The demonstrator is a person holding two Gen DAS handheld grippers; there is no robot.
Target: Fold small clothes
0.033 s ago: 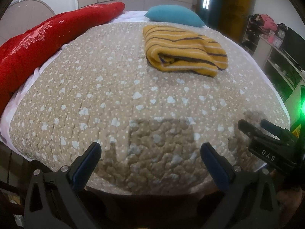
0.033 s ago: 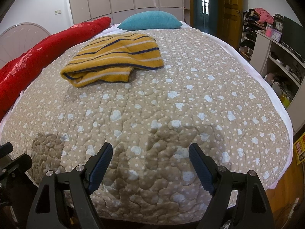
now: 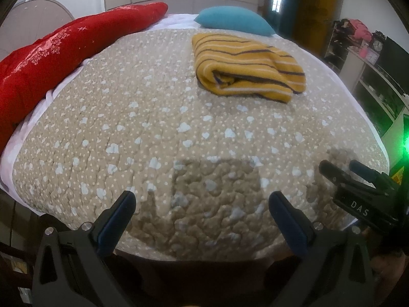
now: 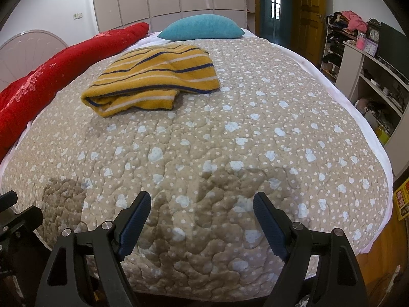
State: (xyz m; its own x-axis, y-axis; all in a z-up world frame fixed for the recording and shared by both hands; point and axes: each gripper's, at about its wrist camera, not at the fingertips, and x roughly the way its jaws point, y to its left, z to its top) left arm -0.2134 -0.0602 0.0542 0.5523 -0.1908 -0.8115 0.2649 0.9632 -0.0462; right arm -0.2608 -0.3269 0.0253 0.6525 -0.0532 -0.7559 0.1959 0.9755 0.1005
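The white letters "DAS" stand on the black body of the right gripper, off to the right of the left gripper's fingers, and no other words can be read clearly.

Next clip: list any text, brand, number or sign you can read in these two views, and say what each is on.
"DAS": white letters on the black body of the right gripper, seen in the left wrist view.
Yellow and red poster at the right edge: print too blurred to read.
Clock on the shelf: numerals too small to read.
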